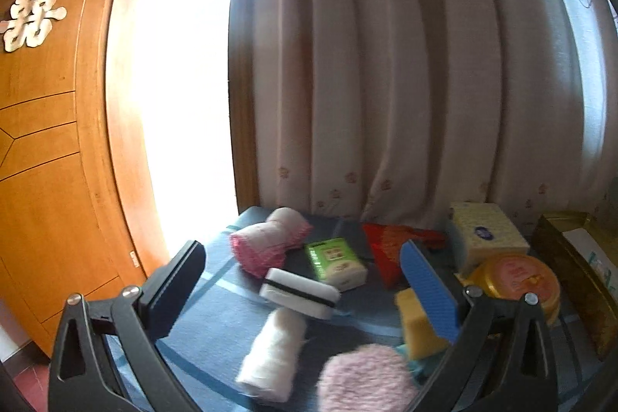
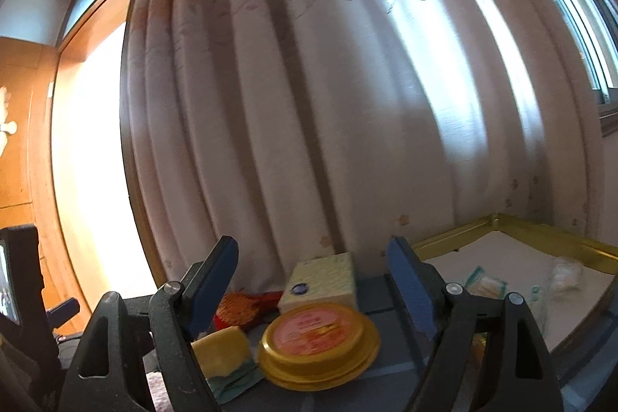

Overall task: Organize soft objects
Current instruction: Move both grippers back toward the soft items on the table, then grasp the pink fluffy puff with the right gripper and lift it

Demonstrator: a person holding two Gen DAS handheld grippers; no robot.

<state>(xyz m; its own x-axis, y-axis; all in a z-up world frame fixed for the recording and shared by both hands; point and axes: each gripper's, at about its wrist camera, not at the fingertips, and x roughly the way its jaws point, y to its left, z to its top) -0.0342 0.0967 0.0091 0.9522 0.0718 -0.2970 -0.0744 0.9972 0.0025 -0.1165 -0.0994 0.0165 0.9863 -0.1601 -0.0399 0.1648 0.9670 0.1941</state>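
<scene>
L gripper (image 1: 305, 277) hovered w/ fingers spread, empty. White rolled towel (image 1: 272, 354) lay just ahead betw. the fingers, long axis roughly along approach; L nearer. White sponge (image 1: 299, 292) touched its far end, pink puff (image 1: 365, 377) close at right: likely obstructions. R gripper (image 2: 313, 277) also spread, empty, over yellow tin (image 2: 316, 342); gold-rimmed tray (image 2: 513, 224) at right.

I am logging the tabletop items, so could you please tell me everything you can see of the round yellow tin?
The round yellow tin is a low, wide container with a stepped golden lid, seemingly metal or plastic, bearing an orange-pink round label with unreadable print. It lies flat and closed on the blue cloth, in front of the pale tissue pack and right of the yellow sponge. Neither gripper touches it.
</scene>
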